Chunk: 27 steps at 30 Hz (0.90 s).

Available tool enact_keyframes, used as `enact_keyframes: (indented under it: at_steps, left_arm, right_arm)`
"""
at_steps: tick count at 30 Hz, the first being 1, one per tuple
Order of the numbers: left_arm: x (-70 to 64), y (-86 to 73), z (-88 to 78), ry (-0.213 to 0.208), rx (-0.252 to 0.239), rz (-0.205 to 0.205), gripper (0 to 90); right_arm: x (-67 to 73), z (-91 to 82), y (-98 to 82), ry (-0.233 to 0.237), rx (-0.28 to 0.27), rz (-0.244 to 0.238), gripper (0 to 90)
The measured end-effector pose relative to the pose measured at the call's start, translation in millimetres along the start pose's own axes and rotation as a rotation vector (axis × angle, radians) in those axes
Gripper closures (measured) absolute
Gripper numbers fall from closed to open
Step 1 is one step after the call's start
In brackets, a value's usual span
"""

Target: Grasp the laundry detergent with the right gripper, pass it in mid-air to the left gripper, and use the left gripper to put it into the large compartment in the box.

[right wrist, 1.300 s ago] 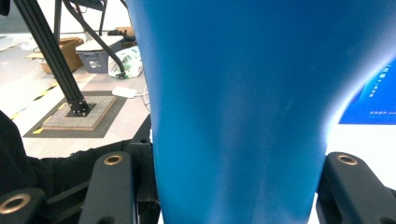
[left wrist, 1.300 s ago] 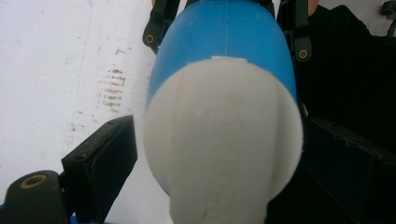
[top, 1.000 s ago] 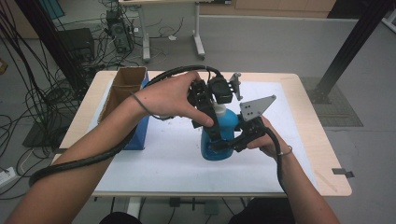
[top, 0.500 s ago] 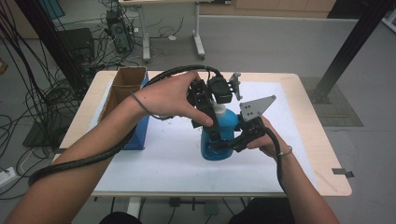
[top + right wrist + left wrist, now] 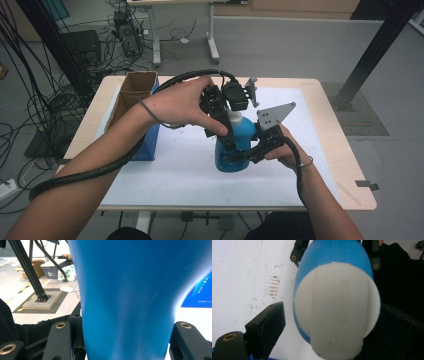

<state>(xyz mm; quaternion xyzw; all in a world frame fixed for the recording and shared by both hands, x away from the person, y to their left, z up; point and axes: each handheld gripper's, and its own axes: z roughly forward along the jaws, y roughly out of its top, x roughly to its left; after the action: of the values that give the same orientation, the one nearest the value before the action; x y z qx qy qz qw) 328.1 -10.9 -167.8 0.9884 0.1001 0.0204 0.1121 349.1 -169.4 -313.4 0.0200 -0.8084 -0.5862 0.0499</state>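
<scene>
the right tool [image 5: 239, 156], brought in level from the person's right, is clamped on the lower body of a blue plastic bottle [image 5: 235, 150], its two black jaws pressed flat against either side in the right gripper view; that grip looks meant to pin the bottle upright on the counter [image 5: 165, 175] while the top is worked. the left tool [image 5: 227, 131] comes down from above over the white cap [image 5: 337, 315]. in the left gripper view one jaw stands clear of the cap, with white surface showing in the gap, so the jaws read as open around the cap rather than biting on it, likely lined up to grip and twist. the bottle stands near the middle of the white-covered counter, just right of a blue box [image 5: 147, 142] and an open cardboard carton [image 5: 131, 92] at the left edge, both well clear of the work. thick black cables [image 5: 90, 172] trail back along the person's forearms. beyond the counter the floor [image 5: 280, 45] carries loose wiring and a second table's legs.
</scene>
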Motion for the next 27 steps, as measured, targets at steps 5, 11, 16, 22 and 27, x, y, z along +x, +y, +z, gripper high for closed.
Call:
enact_keyframes:
  at_steps: [5, 11, 16, 22, 27]
  left_arm:
    - [-0.5, -0.1, 0.7, -0.001, -0.001, -0.004, 11.1]
    - [-0.1, 0.1, -0.3, 0.001, 0.001, -0.001, 11.1]
    - [0.3, 0.2, 1.0, -0.001, 0.003, -0.001, 11.0]
    - [0.5, -0.7, 1.9, -0.004, 0.0, -0.007, 11.0]
    - [1.0, -1.4, 1.8, -0.004, -0.001, -0.008, 10.8]
  right_arm:
    - [0.3, -0.1, 0.4, 0.001, -0.001, 0.001, 43.5]
    - [0.7, -0.1, 0.2, 0.002, 0.0, -0.001, 43.5]
    - [1.0, 0.3, -0.5, 0.004, 0.002, 0.002, 43.5]
    - [0.9, 0.8, -0.2, 0.005, 0.0, -0.001, 43.5]
    - [0.4, 1.2, -0.1, 0.007, 0.001, -0.001, 43.5]
